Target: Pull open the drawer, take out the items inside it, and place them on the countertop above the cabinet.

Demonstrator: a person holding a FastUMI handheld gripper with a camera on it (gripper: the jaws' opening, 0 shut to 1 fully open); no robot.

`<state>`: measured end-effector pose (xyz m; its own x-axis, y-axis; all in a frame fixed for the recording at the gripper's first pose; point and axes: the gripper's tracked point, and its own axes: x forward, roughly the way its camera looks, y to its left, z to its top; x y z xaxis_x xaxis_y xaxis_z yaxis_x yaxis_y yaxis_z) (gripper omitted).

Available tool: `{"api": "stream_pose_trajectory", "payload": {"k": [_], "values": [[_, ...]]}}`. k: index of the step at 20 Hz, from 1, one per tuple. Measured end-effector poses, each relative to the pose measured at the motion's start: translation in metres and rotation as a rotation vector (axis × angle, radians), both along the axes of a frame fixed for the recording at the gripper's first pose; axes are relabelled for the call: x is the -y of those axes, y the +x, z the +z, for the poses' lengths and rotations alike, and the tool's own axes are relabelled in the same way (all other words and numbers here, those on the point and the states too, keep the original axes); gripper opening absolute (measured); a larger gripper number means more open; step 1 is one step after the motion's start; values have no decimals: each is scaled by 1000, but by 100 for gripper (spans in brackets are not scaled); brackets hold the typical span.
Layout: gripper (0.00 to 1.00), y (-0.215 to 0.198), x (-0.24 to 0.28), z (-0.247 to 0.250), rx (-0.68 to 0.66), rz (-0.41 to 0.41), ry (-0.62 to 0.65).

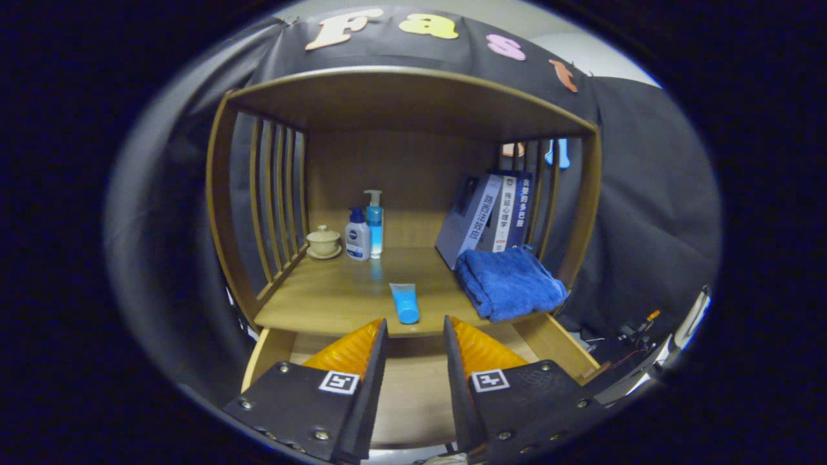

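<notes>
Here, the gripper (415, 332) is held spread and empty above the opened drawer (413, 387); the blue tube (405, 302) lies just ahead on the countertop (336, 297), lengthwise toward it.

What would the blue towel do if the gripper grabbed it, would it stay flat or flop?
The blue towel, folded by the books, looks soft, so it would probably droop and unfold. It seems light. The gripper is open, holding nothing.

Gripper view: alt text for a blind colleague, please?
The open tool hovers empty over a pulled-out wooden drawer, just short of a blue tube lying on the wooden countertop. Beyond sit a folded blue towel, leaning books, two pump bottles and a lidded cup.
</notes>
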<state>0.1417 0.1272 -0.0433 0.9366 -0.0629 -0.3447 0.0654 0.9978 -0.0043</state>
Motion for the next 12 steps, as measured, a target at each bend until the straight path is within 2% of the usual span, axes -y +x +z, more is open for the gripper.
{"api": "stream_pose_trajectory", "payload": {"k": [6,7,12], "values": [[49,-67,18,-18,115,-13,41],[49,-76,14,-23,128,6,55],[49,-112,22,-67,97,18,73]]}}
